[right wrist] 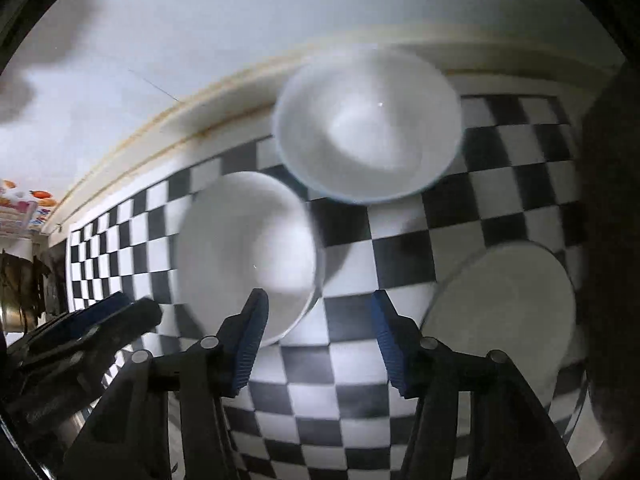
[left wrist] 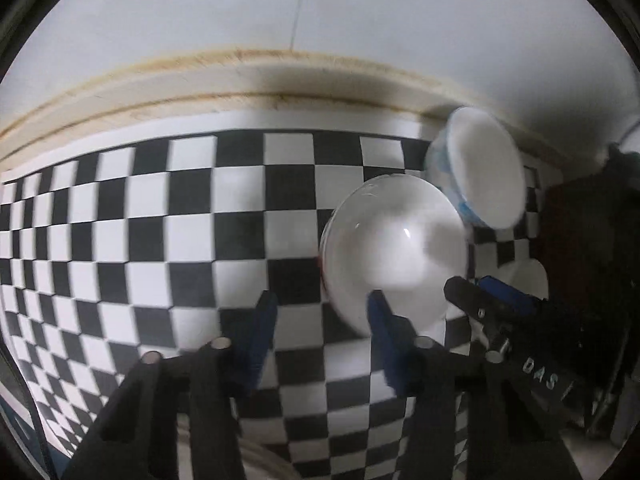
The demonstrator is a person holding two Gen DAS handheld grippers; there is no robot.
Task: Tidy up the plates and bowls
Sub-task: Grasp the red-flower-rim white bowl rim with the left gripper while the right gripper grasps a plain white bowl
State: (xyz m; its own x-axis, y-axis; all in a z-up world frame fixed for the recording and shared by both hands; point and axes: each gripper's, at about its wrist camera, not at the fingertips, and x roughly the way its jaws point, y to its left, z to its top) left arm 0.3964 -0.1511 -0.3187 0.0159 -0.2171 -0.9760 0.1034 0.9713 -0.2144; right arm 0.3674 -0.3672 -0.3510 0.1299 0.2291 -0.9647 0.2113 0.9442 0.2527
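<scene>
Both grippers point steeply down over the black-and-white checkered cloth [left wrist: 120, 232] covering the table.

The left gripper [left wrist: 322, 320], black with blue ribbed pads, has its jaws parted with only cloth between them; its right pad overlaps the near rim of a plain white ceramic bowl [left wrist: 394, 252], though whether it touches is unclear.

The right gripper [right wrist: 318, 320] stands partly open too and holds nothing. Its left pad sits in front of that same white bowl.

Behind that bowl, a white bowl with a blue-patterned outside [left wrist: 476, 176] sits near the table's far edge. A flat white plate [right wrist: 504, 312] lies to the right.

A pale wooden moulding [left wrist: 248, 80] runs along the foot of the plain grey wall [left wrist: 280, 8].
</scene>
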